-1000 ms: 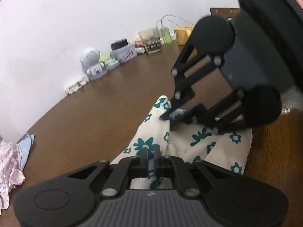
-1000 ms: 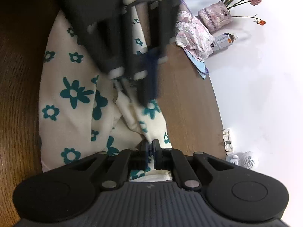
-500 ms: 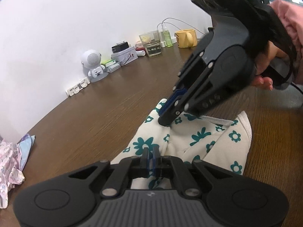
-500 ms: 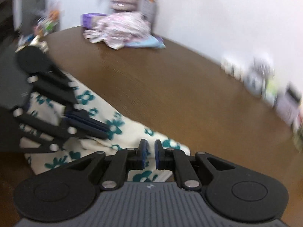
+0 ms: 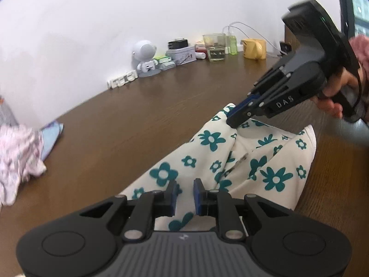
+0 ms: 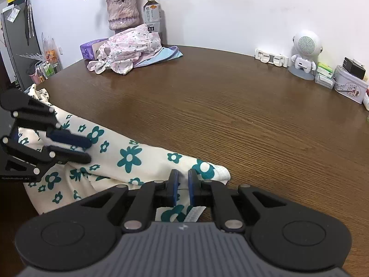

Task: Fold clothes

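Brown wood-grain table [image 6: 242, 115] fills both views, backed by a white wall. Low in the left wrist view, the left gripper [image 5: 185, 195] has just been opening: a clear gap stands between its blue pads, and the cream garment with teal flowers [image 5: 230, 161] lies beneath and beyond them, with no cloth pinched. In the right wrist view this same gripper shows at the left edge, its two dark fingers parted above the fabric.

Over the far tip of the garment sits the right gripper [image 6: 182, 188]. Its pads stand only narrowly apart, with a slim gap between them; cloth lies under and just past them, and whether they nip any of it cannot be told. Seen from the left wrist camera, it slants down from the upper right, its fingertip end touching the cloth near a crease, and a hand [image 5: 334, 92] in a pink fuzzy sleeve wraps its handle.

The garment itself lies partly folded on the near part of the table, a long strip running from one gripper to the other.

Farther out, a crumpled pile of pink floral clothes [image 6: 124, 48] rests on a light blue cloth by the wall, beside a purple box, a vase of dried flowers [image 6: 123, 11] and a drink bottle. Along the wall to the right stand a white robot-shaped speaker [image 6: 304, 53], a printed tin, small boxes, a glass and a yellow mug [image 5: 253, 48].
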